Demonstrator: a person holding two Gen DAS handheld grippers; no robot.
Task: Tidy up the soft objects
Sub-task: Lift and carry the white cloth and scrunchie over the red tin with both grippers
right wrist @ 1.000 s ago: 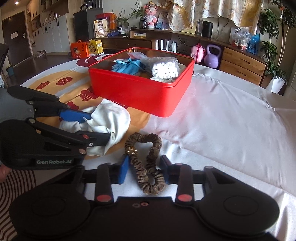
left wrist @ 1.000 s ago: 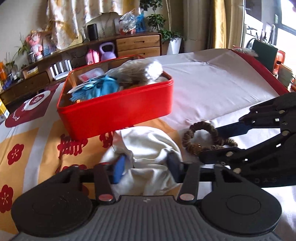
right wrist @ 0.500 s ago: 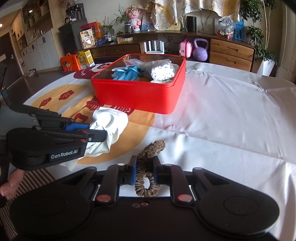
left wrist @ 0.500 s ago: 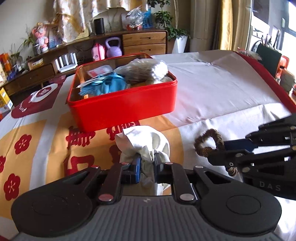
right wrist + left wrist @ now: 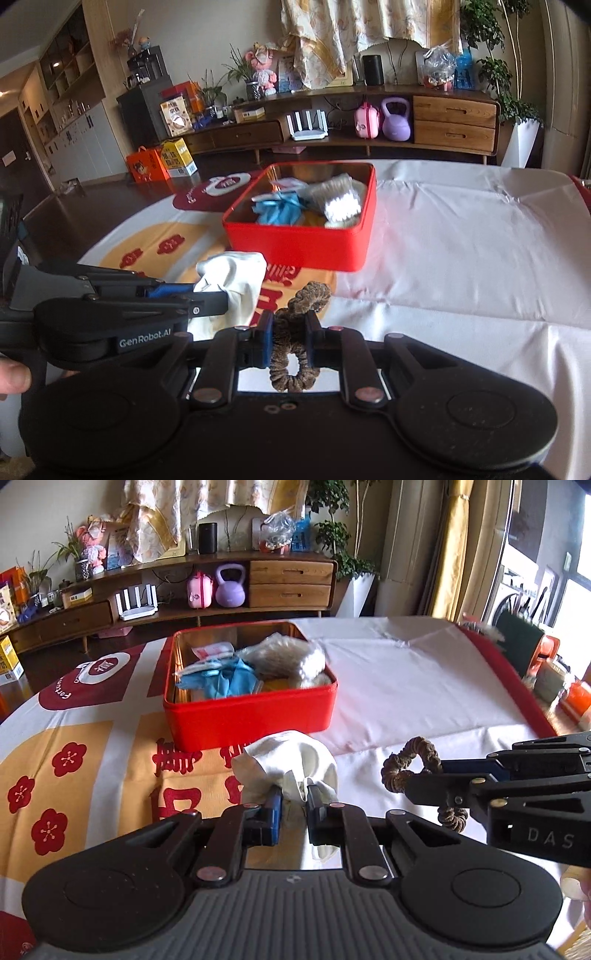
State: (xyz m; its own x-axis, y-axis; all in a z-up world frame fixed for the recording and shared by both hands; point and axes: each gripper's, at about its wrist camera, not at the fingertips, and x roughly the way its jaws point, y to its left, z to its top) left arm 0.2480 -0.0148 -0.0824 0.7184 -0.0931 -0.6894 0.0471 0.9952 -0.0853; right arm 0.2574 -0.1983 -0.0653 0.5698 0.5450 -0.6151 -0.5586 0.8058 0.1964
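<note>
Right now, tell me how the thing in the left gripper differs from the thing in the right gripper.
The left gripper holds a white cloth; the right gripper holds a brown scrunchie. The white cloth is a plain, loosely bunched piece of fabric, while the brown scrunchie is a ruffled closed ring. The cloth is the bulkier. Both are soft, pinched between shut jaws, and outside the red tin.

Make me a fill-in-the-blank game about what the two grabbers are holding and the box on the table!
1. The left gripper is shut on a bunched white ____.
2. The right gripper pinches a brown ____.
3. The open tin ahead of both grippers is coloured ____.
4. Inside the tin, a crumpled ____ glove lies beside a fluffy white bundle.

Missing words: cloth; scrunchie; red; blue
</note>
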